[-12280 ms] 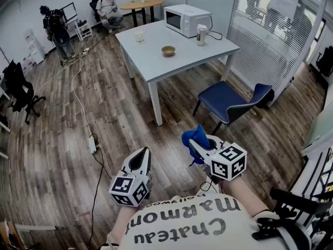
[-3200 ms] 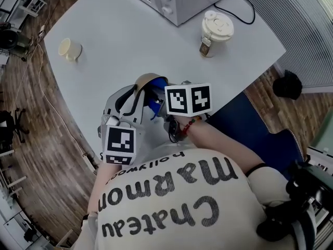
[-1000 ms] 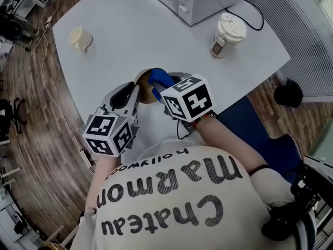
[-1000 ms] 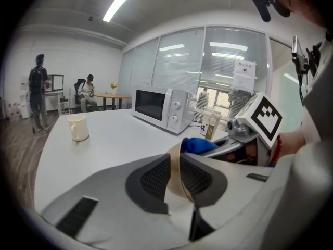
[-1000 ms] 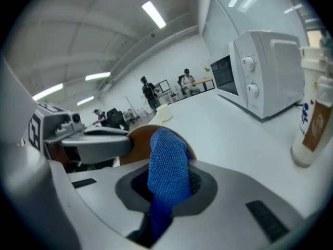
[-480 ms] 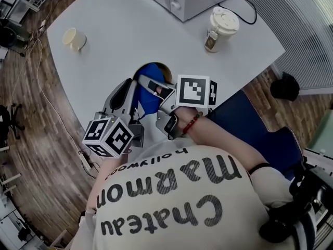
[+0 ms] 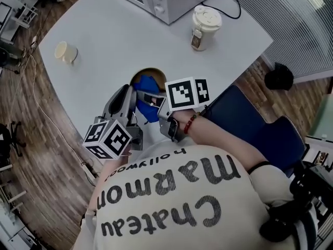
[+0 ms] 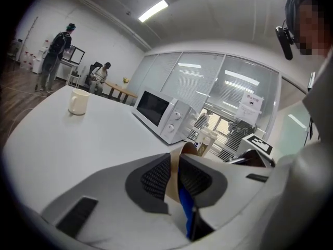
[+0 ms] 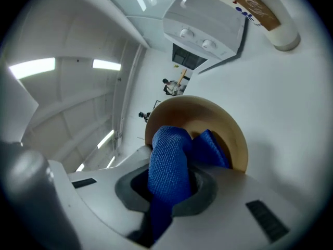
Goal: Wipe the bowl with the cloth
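Near the counter [image 7: 104, 40] edge, clamps the bowl [image 9: 229, 134] rim in the left hand-held gripper [image 8: 174, 163], pinches the cloth [image 9: 167, 139] in the right hand-held gripper [image 9: 170, 184], presses it into the tilted bowl.

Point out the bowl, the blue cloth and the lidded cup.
bowl [image 9: 208, 113]: right gripper view, bare inner wall.
blue cloth [image 9: 169, 160]: right gripper view, its main fold.
lidded cup [image 7: 206, 15]: head view, its lid.

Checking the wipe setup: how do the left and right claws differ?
The left claw clamps the wall of the tan round bowl; the right claw grips the blue woven cloth. The left claw sits at the rim; the right claw's cloth reaches inside the bowl. Both are shut on something.
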Demonstrator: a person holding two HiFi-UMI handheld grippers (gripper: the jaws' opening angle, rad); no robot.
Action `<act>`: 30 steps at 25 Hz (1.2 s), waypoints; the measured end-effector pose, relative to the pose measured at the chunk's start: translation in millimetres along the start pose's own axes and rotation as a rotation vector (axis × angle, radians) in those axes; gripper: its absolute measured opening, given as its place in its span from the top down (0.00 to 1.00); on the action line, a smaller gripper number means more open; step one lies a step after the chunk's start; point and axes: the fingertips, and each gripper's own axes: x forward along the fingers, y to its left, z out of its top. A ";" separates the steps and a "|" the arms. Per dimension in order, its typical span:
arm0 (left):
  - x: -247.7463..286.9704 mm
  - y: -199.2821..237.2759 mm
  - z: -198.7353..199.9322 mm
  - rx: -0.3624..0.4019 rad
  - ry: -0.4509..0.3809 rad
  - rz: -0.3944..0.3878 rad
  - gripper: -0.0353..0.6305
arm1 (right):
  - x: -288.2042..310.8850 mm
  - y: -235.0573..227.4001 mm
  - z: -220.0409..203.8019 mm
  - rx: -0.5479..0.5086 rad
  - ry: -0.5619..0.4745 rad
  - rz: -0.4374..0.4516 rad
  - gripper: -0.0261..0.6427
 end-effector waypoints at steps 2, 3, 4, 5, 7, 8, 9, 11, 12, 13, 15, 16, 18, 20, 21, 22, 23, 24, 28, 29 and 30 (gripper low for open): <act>3.5 -1.0 -2.5 0.002 0.007 -0.004 0.85 | -2.7 -7.9 -2.0 -0.079 0.043 -0.040 0.91; 4.8 -0.5 -3.3 0.002 0.010 -0.004 0.86 | -3.7 -12.4 -3.2 -0.116 0.065 -0.062 0.91; 6.0 0.3 -3.8 0.000 0.014 -0.002 0.86 | -4.7 -17.2 -4.3 -0.150 0.084 -0.086 0.91; 7.1 1.1 -4.3 -0.002 0.018 0.000 0.86 | -5.8 -21.9 -5.2 -0.181 0.102 -0.109 0.91; 9.4 2.0 -5.4 -0.004 0.026 0.004 0.86 | -8.5 -30.5 -5.0 -0.250 0.132 -0.154 0.90; 10.7 1.8 -6.2 -0.005 0.030 0.004 0.86 | -10.4 -34.5 -3.0 -0.293 0.141 -0.178 0.90; 11.9 1.2 -7.2 -0.005 0.036 0.003 0.86 | -12.8 -38.3 0.6 -0.345 0.148 -0.204 0.91; 13.7 -1.9 -9.5 0.001 0.055 -0.008 0.86 | -18.6 -44.4 8.6 -0.459 0.163 -0.251 0.91; 14.2 -4.5 -10.7 0.010 0.070 -0.019 0.86 | -21.7 -46.6 11.4 -0.512 0.174 -0.265 0.90; 14.4 -7.4 -11.9 0.024 0.085 -0.029 0.86 | -24.7 -48.4 13.7 -0.559 0.182 -0.273 0.90; 14.6 -11.5 -13.8 0.064 0.118 -0.044 0.86 | -30.2 -53.0 18.0 -0.616 0.187 -0.283 0.90; 14.9 -12.5 -14.8 0.086 0.135 -0.048 0.86 | -32.9 -56.4 19.9 -0.625 0.187 -0.289 0.90; 15.1 -14.2 -17.8 0.119 0.174 -0.062 0.86 | -37.9 -63.5 22.3 -0.619 0.186 -0.299 0.90; 13.7 -16.6 -22.5 0.136 0.216 -0.090 0.86 | -41.9 -68.2 22.5 -0.608 0.186 -0.306 0.90; 12.8 -17.9 -25.0 0.141 0.236 -0.106 0.86 | -43.7 -69.8 22.2 -0.609 0.186 -0.310 0.90; 12.4 -18.8 -27.4 0.144 0.253 -0.120 0.86 | -45.3 -71.1 22.0 -0.615 0.187 -0.315 0.90; 12.8 -19.1 -29.5 0.146 0.266 -0.129 0.86 | -47.1 -72.5 21.9 -0.625 0.188 -0.322 0.90; 13.9 -19.0 -31.2 0.145 0.277 -0.134 0.86 | -49.0 -74.2 22.4 -0.636 0.189 -0.330 0.90; 20.4 -17.7 -35.7 0.124 0.298 -0.139 0.87 | -57.3 -78.7 31.5 -0.646 0.161 -0.355 0.90; 21.0 -17.1 -36.1 0.117 0.299 -0.138 0.87 | -59.1 -78.3 34.5 -0.637 0.146 -0.356 0.90; 21.1 -16.0 -36.1 0.107 0.298 -0.134 0.87 | -60.6 -77.2 37.6 -0.625 0.129 -0.357 0.90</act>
